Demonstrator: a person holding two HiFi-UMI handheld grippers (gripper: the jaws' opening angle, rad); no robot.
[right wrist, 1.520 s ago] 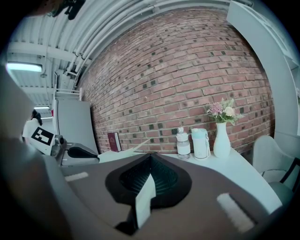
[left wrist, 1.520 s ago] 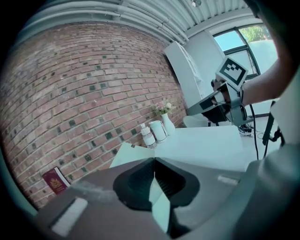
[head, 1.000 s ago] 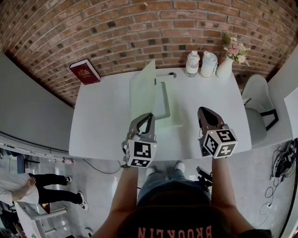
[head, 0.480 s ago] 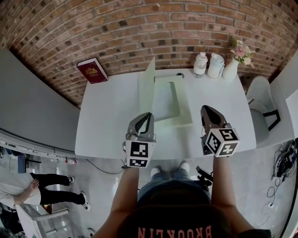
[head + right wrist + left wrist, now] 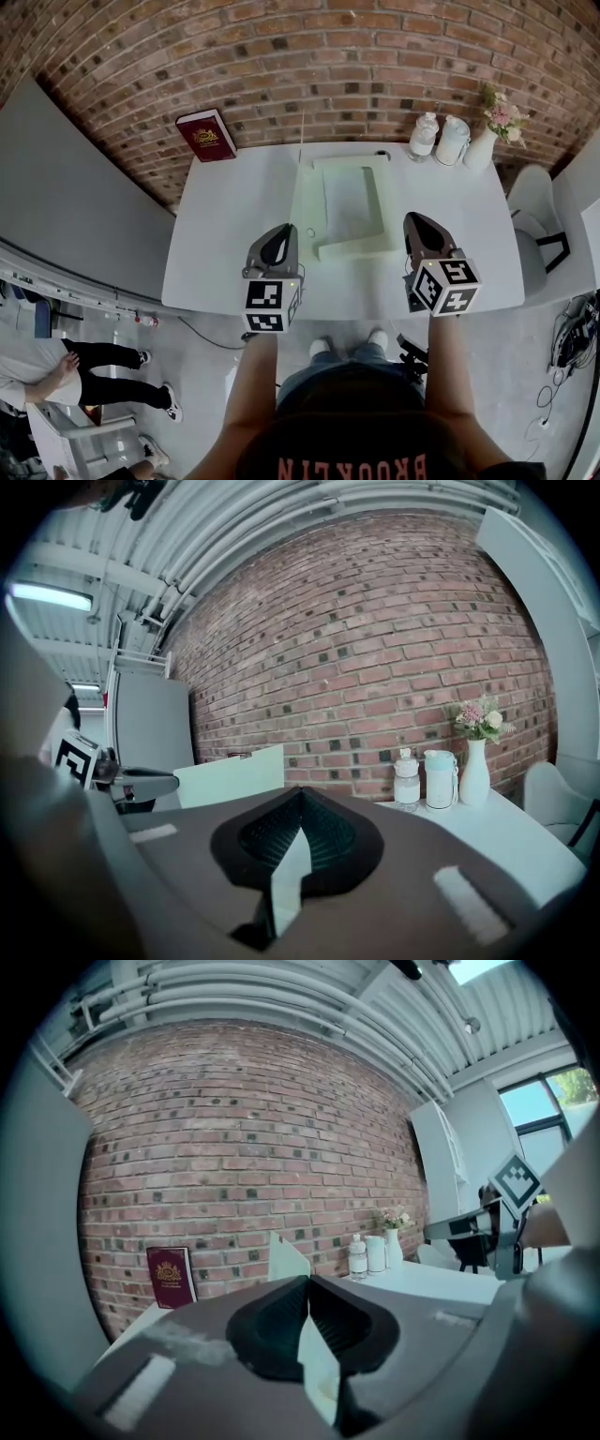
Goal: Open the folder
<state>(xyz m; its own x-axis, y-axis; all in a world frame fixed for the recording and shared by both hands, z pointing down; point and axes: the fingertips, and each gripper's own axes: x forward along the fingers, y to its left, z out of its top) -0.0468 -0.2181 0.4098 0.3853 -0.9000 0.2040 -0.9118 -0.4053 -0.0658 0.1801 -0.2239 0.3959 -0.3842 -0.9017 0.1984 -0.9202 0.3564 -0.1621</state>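
Head view, table: white table (image 5: 220,234) set against a brick wall (image 5: 309,66).
Head view, folder: pale green folder (image 5: 352,202) at the middle of the table, back part lying flat, front cover raised near upright along its left side.
Head view, left tongs: left gripper (image 5: 284,228) over the near edge of the table, just left of the folder's near corner, with no visible contact between them.
Head view, right tongs: right gripper (image 5: 412,218) over the near edge, just right of the folder and apart from it.
Head view, other items: red book (image 5: 208,136) leaning on the wall at far left; clear bottle (image 5: 424,136), white flask (image 5: 452,141) and vase of flowers (image 5: 485,141) in a row at far right.
Left gripper view, tongs: left gripper (image 5: 307,1279) pressed together, nothing pinched.
Left gripper view, folder: raised cover of the folder (image 5: 286,1258) stands beyond the tips, well clear of them; the red book (image 5: 171,1277) is to its left.
Left gripper view, neighbour: right gripper (image 5: 469,1232) at the right edge of the view.
Right gripper view, tongs: right gripper (image 5: 300,791) pressed together, nothing pinched.
Right gripper view, folder: the folder (image 5: 230,772) shows its upright cover to the left of the tips, apart from them.
Right gripper view, other items: clear bottle (image 5: 406,780), white flask (image 5: 439,778) and vase of flowers (image 5: 473,766) stand at right on the table.
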